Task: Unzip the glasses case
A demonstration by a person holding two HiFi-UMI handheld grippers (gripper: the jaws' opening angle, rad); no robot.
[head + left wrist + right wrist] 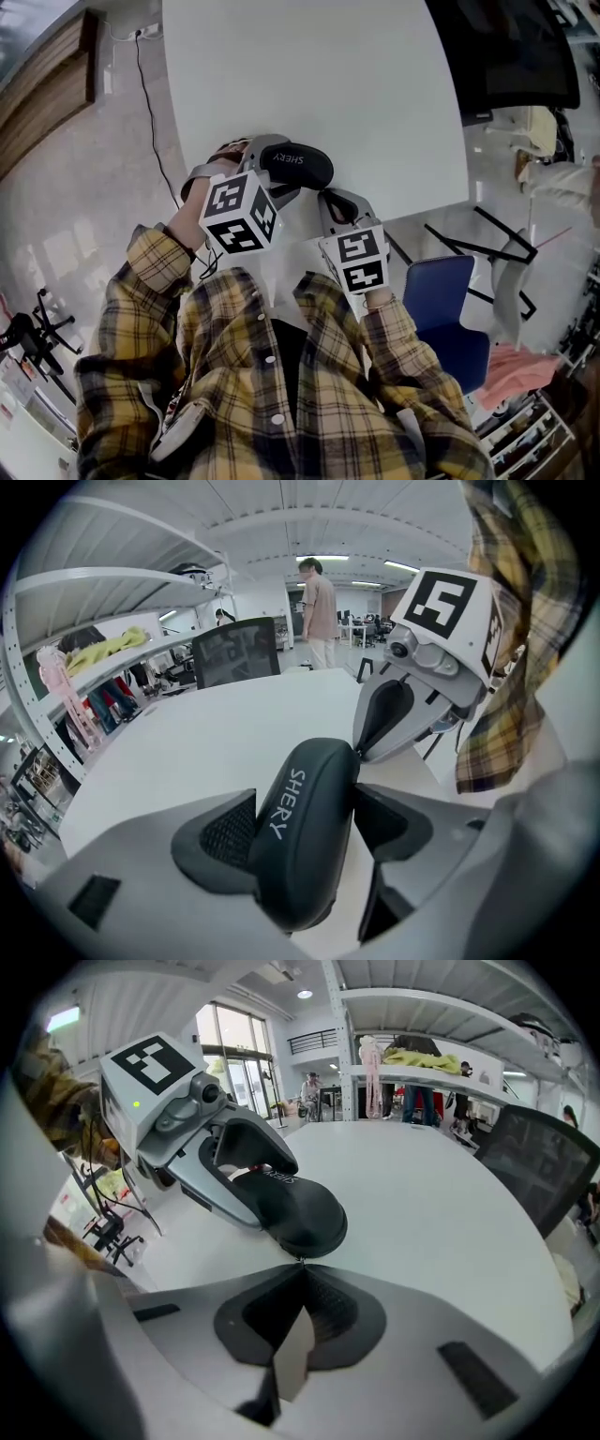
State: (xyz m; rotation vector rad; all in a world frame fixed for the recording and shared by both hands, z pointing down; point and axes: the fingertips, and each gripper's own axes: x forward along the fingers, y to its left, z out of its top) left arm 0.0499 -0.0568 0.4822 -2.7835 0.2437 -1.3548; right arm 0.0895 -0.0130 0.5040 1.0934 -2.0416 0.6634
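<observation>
A black oval glasses case [298, 164] printed "SHERY" is held just above the white table [309, 75], close to its near edge. My left gripper [305, 825] is shut on the case [305, 832], one pad on each long side. My right gripper [302, 1267] is shut, its tips meeting at the case's near end [291, 1208], where a tiny metal zipper pull shows between them. In the head view the right gripper [325, 195] sits just right of the case. The zipper line itself is hidden.
A blue chair [450, 319] stands at the table's right near corner. A black office chair [511, 47] is at the far right. A cable [150, 103] runs across the floor on the left. Shelves with clothing [103, 649] and a standing person [319, 602] lie beyond the table.
</observation>
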